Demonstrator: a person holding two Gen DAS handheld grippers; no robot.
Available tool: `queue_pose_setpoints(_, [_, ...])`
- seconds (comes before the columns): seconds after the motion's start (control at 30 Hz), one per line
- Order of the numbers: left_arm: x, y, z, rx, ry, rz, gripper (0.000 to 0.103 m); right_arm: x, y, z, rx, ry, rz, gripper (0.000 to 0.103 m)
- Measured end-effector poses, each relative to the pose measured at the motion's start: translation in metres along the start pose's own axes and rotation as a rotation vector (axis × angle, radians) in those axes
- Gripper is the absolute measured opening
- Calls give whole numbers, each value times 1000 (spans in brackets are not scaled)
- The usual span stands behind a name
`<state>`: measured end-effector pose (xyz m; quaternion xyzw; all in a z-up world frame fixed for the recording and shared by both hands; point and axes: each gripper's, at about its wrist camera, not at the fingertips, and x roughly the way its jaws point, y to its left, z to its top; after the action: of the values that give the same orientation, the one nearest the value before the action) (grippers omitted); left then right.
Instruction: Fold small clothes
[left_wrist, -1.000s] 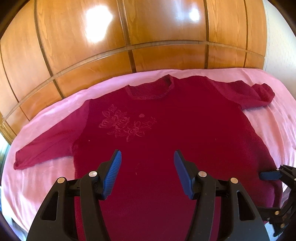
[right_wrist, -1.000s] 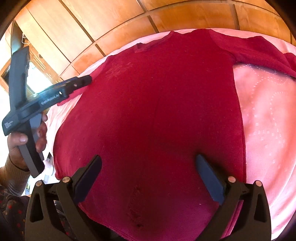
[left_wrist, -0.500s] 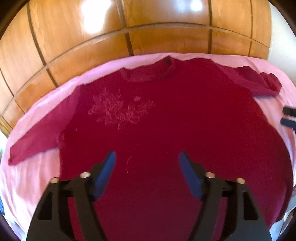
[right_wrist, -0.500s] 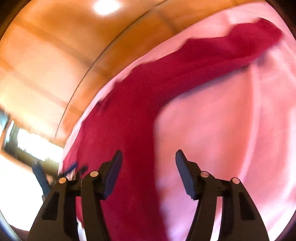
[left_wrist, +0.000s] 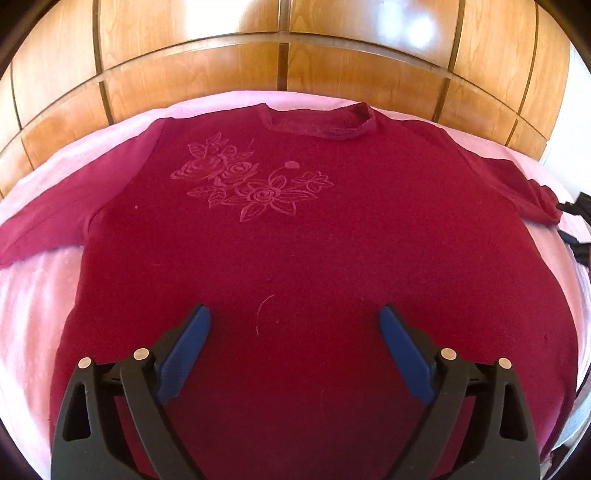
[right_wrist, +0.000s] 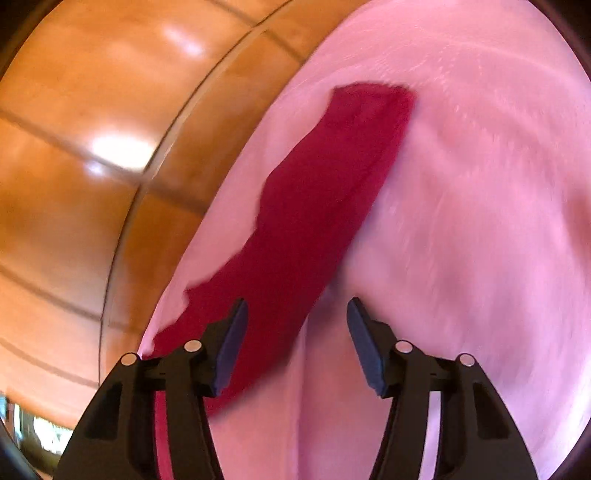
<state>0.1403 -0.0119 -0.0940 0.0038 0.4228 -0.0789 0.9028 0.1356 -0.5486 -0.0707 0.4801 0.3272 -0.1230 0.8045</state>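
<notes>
Both claws spread wide: left claw (left_wrist: 293, 325) above sweater (left_wrist: 295, 240); right claw (right_wrist: 295, 314) by sleeve (right_wrist: 325, 192).

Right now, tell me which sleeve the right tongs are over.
The sweater's right-hand sleeve, the shorter, bunched one; the right tongs hang open above it. The left-hand sleeve lies stretched out, away from both tongs.

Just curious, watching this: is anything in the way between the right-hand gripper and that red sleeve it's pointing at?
Nothing visible. In the right wrist view the open right gripper looks straight at the sweater sleeve, lying on the pink bedsheet, with only bare sheet around it. The picture is motion-blurred, so small things could be missed.
</notes>
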Motion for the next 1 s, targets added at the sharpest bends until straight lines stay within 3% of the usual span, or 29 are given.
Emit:
queue_pose_setpoints(0.23, [0,2,-2,-6,-9,-3,93,25,-2,53,47,-74,-86,38])
queue_pose_setpoints(0.3, [0,1,-2,-8,-13,-2,94,29,2,57,15,-81,-163,5])
queue_pose_setpoints(0.43, [0,2,-3,-10,-15,-5,94,-1,-6,53,0,-200,-285,5])
queue_pose_setpoints(0.53, [1,4,-3,-11,-14,-12,95,-2,-2,44,-49,-173,-300,5])
queue_pose_setpoints(0.67, [-1,6,1,-15,1,-29,95,-20,31,33,-129,-190,-200,5])
queue_pose_setpoints(0.8, [-8,8,3,-25,29,-59,95,-29,97,12,-287,-167,-75,5])
queue_pose_setpoints(1.0, [-26,14,1,-51,32,-77,99,10,208,-72,-523,2,94,5])
